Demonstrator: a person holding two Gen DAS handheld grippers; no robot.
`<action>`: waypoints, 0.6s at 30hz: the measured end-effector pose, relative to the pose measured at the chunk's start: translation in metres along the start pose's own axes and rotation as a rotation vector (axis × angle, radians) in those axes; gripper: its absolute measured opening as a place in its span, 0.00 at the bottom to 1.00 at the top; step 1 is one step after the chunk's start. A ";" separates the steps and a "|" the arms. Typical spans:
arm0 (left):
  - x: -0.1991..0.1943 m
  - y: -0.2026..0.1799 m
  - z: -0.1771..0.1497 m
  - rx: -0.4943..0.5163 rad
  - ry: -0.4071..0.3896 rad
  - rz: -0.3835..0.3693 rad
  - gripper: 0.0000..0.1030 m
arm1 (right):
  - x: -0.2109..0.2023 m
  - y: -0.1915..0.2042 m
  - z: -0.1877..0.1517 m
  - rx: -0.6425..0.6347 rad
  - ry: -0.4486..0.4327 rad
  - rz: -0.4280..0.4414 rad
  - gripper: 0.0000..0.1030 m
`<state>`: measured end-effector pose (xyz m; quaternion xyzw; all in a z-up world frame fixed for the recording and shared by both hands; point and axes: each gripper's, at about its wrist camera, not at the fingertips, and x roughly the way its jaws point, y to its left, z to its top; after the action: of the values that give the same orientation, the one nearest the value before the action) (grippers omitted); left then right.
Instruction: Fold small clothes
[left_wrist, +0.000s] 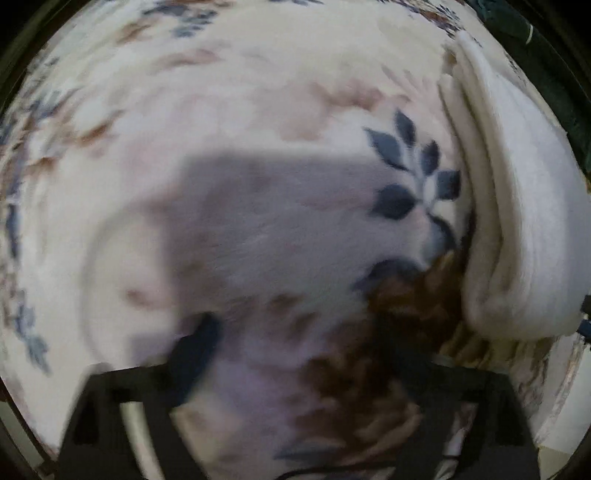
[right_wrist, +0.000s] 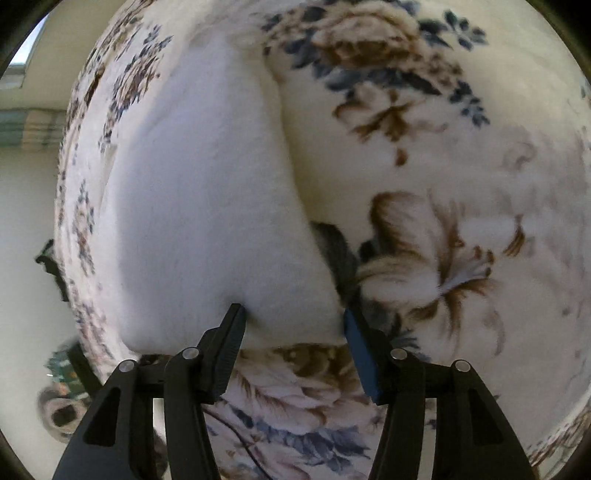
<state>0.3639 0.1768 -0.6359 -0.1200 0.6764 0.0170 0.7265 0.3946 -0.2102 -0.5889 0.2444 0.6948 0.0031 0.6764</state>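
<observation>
White folded cloth (right_wrist: 207, 206) lying on the floral blanket (right_wrist: 461, 155), long axis running away from the right hand-held gripper (right_wrist: 293, 328), near end rounded and bulging, far end narrowing toward the blanket's top edge. Seen from the left wrist as a stack of folded layers (left_wrist: 517, 221) at the right side, edges showing as parallel ridges. Right hand-held gripper spread wide, fingers (right_wrist: 231, 343) straddling the cloth's near end, left one touching it, right one at its corner. Left hand-held gripper (left_wrist: 295, 354) over bare blanket left of the cloth; fingers blurred and dark, spread apart, nothing between them. Blanket cream with brown and blue flowers (right_wrist: 439, 266). Pale wall (right_wrist: 26, 177) beyond the blanket's left edge. Dark shapes there too blurred to name.
</observation>
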 end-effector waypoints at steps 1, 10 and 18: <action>0.006 -0.005 0.003 -0.001 0.013 0.043 1.00 | 0.000 0.004 -0.001 -0.013 -0.011 -0.019 0.56; 0.006 -0.011 0.015 -0.031 0.071 0.120 1.00 | -0.022 -0.002 0.019 -0.007 -0.019 -0.004 0.56; -0.083 -0.049 0.026 0.034 -0.175 0.114 1.00 | -0.028 -0.009 0.051 -0.037 -0.019 0.035 0.56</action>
<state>0.3917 0.1456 -0.5452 -0.0669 0.6162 0.0571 0.7827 0.4389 -0.2442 -0.5698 0.2440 0.6837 0.0254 0.6873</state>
